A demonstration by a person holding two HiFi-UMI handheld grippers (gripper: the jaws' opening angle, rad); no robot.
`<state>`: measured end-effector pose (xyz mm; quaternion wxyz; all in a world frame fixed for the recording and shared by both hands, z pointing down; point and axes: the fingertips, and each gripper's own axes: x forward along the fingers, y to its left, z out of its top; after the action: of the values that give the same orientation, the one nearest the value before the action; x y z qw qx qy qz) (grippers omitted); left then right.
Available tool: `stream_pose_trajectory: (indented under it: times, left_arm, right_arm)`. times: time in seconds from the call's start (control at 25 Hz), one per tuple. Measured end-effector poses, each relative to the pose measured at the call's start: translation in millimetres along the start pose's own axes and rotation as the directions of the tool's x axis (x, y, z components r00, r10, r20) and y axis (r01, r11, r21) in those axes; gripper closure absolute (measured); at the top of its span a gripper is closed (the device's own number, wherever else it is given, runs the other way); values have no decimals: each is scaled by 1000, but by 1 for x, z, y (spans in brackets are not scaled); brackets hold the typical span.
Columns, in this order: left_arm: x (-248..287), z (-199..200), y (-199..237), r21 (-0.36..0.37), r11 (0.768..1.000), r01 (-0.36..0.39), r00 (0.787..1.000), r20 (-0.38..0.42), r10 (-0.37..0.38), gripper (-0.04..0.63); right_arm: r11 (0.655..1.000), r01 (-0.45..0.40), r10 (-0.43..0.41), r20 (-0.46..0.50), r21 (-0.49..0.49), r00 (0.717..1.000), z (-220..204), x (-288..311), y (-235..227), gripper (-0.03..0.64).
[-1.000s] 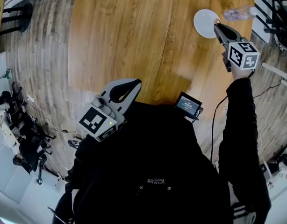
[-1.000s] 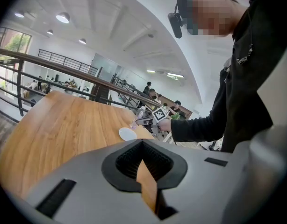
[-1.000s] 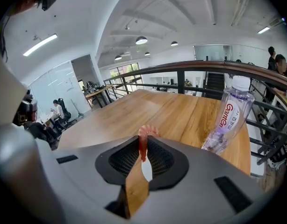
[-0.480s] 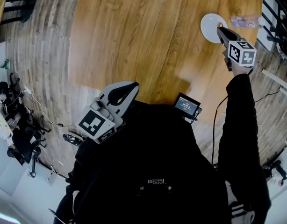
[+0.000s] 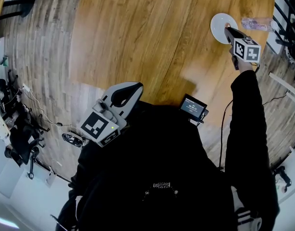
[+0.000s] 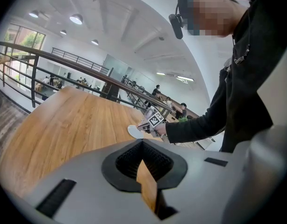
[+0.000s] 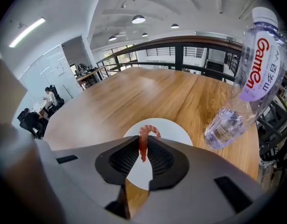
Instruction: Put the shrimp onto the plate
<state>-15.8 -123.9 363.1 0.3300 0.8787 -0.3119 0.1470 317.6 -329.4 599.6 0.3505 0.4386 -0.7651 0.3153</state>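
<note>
My right gripper (image 7: 142, 149) is shut on a curled orange-pink shrimp (image 7: 144, 139), whose tail end arches out past the jaw tips. The shrimp hangs over the small white plate (image 7: 174, 130), which lies on the wooden table. In the head view the right gripper (image 5: 227, 29) reaches over the plate (image 5: 218, 24) at the table's far right. My left gripper (image 5: 126, 91) is held low near my body at the table's near edge; in the left gripper view its jaws (image 6: 144, 174) are shut with nothing between them.
A clear plastic water bottle (image 7: 244, 73) with a purple label lies on the table just right of the plate, also seen as the bottle (image 5: 255, 22) in the head view. A small screen device (image 5: 193, 108) sits at the table's near edge. Black railings run behind the table.
My right gripper with the shrimp has moved farther out over the plate. The left gripper has stayed where it was.
</note>
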Motion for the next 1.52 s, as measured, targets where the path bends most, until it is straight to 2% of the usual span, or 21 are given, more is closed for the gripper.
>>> stream_pose_trajectory:
  times: [0.44,0.64,0.76,1.12,1.36,1.52]
  left_arm:
    - [-1,-5,1,-25,999,-22,1000,8,22,589]
    - [-14,-1,9,-21,999,-26,1000,18,26,591]
    - [-11,-7,3,-37,999,-27,1000,9,27,589]
    - [-12,-7,3,-33,999,-26,1000,17,26,590]
    - [-16,-8,3,-28,999,-22,1000,18,23,589]
    - [-14,-6,2,-17,1000,-14,1000,23,15,589]
  right_arm:
    - [997,42,-48,-105,-57,993,-25,26,-13,549]
    - [997,65,-70,-118,-47,991,-11,30,-2,549]
    - [994,83,-91,-134,-67,987,-19,26,-8,548]
    - [995,83,-90,-127,-58,988,-19,28,-7,548]
    - [995,97,-98,-86,-24,991,-14,21,-5,474]
    - [995,101,-100,-61,8,993,-12,15,-8,459]
